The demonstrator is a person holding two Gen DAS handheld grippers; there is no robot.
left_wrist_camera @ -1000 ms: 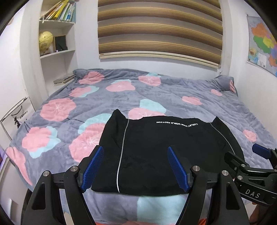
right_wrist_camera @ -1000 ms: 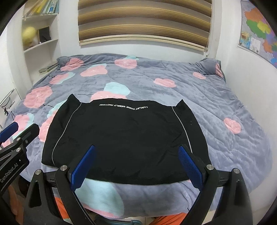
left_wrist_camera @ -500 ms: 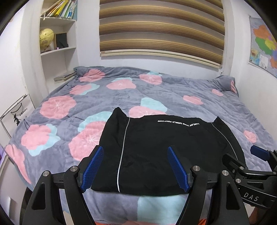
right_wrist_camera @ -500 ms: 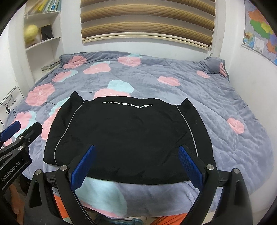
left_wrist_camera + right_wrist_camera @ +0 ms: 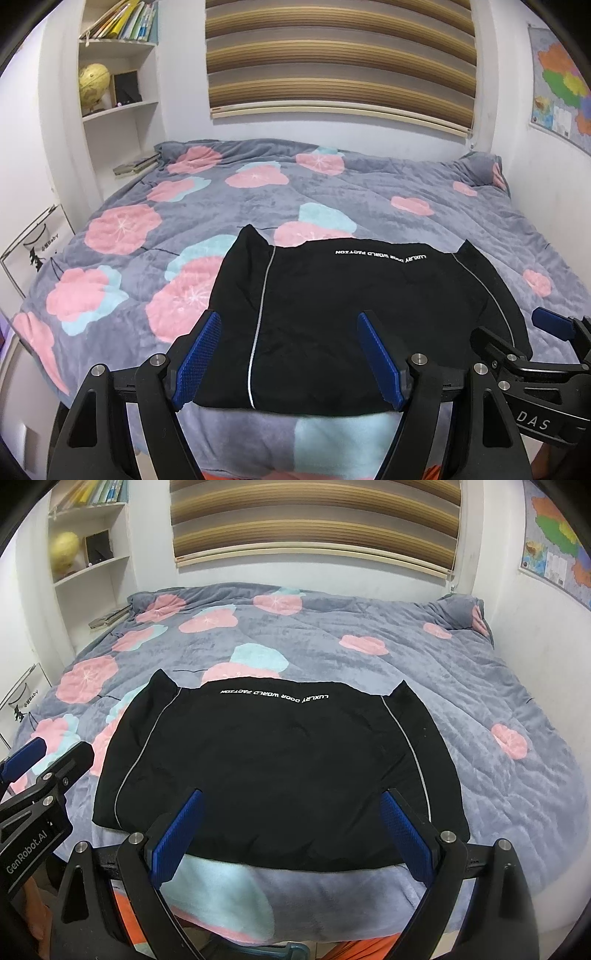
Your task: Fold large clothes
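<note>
Both claws unchanged, left claw [image 5: 290, 354] gaping, black garment [image 5: 273, 768] unmoved

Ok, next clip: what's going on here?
A person holds a gripper in each hand over a black garment that lies flat near the front edge of a bed with a flowered blanket. The left gripper and the right gripper both hang above the near hem with fingers spread and nothing between them. Nothing is gripped yet.
</note>
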